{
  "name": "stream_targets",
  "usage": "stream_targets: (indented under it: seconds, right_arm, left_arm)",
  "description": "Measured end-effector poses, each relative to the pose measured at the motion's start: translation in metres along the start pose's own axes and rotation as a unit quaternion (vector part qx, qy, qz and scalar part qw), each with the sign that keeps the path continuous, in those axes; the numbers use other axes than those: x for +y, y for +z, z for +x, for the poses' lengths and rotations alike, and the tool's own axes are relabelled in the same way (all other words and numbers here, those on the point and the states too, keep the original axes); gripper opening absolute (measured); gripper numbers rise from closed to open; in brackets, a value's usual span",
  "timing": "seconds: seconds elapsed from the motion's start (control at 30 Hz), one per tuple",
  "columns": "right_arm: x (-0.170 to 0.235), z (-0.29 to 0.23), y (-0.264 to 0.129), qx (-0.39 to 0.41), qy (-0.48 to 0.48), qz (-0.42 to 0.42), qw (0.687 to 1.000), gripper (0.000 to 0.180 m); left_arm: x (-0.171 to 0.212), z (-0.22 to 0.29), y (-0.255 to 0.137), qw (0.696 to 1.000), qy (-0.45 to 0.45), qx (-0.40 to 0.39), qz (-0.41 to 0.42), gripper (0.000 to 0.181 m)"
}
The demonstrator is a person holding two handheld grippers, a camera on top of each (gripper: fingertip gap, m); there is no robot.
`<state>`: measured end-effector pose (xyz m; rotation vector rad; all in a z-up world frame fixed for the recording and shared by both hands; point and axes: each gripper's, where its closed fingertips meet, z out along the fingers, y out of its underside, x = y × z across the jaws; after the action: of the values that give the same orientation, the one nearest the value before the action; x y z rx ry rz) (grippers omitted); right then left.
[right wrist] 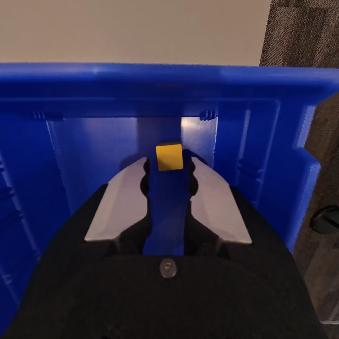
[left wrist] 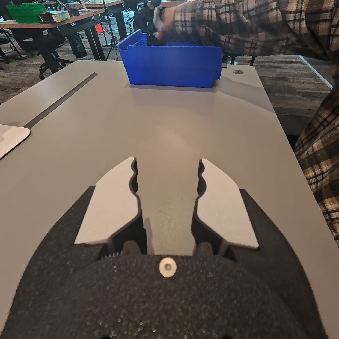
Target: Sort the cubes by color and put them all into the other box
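Left wrist view is mostly one big grey table (left wrist: 165,119), with a blue box (left wrist: 170,66) sitting near its far end. A person's plaid sleeve (left wrist: 256,25) reaches across from the right and goes down into that box, holding the right gripper (left wrist: 151,34), which is half hidden behind the box wall from here. The left gripper (left wrist: 167,161) hangs low over bare tabletop well short of the box, jaws spread wide with nothing between them. There's a white rounded-corner pad (left wrist: 11,137) at the left table edge, and desks and office chairs out back.

Right wrist view puts you inside the blue box (right wrist: 165,82), looking down at its floor and far wall, carpet off to the right. The right gripper (right wrist: 168,161) is parted a bit, and a small yellow cube (right wrist: 169,158) sits right at the fingertips, in the gap. It looks close to the right-hand finger (right wrist: 211,201), but I can't tell if either finger actually touches it, so not calling it a grip.
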<state>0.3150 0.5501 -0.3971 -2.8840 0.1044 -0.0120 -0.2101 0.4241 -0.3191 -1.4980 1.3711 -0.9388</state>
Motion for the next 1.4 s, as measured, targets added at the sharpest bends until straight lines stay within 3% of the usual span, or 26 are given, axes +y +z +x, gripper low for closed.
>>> stream_targets:
  seconds: [0.13,0.3,0.47,0.6,0.7,0.8,1.0,1.17,1.4]
  right_arm:
    - [-0.005,-0.002,-0.030,0.016,-0.016,0.020,1.000,0.055]
    - [-0.023,-0.040,-0.105,0.008,-0.073,0.106,0.992,0.062]
    - [-0.029,-0.120,-0.182,-0.016,-0.158,0.216,0.964,0.072]
    - [-0.012,-0.209,-0.219,-0.085,-0.212,0.314,0.922,0.077]
    - [0.010,-0.276,-0.218,-0.161,-0.237,0.366,0.885,0.076]
    - [0.033,-0.333,-0.189,-0.236,-0.253,0.378,0.859,0.076]
    - [0.055,-0.408,-0.120,-0.338,-0.253,0.372,0.827,0.073]
    - [0.059,-0.441,-0.101,-0.380,-0.254,0.387,0.801,0.071]
    - [0.073,-0.456,-0.093,-0.339,-0.327,0.408,0.782,0.066]
  left_arm:
    - [-0.004,-0.002,-0.002,1.000,0.000,-0.007,0.007,0.064]
    - [-0.007,-0.007,-0.006,1.000,-0.001,-0.022,0.015,0.066]
    - [-0.018,-0.008,-0.013,0.999,0.008,-0.037,0.029,0.067]
    - [-0.034,-0.010,-0.027,0.997,0.021,-0.062,0.045,0.067]
    - [-0.052,-0.011,-0.050,0.993,0.031,-0.097,0.061,0.066]
    - [-0.062,-0.010,-0.087,0.988,0.037,-0.141,0.056,0.064]
    - [-0.063,-0.017,-0.209,0.961,0.049,-0.272,-0.014,0.064]
    - [-0.019,-0.034,-0.330,0.919,0.006,-0.381,-0.105,0.065]
    - [0.081,-0.051,-0.443,0.861,-0.122,-0.452,-0.196,0.065]
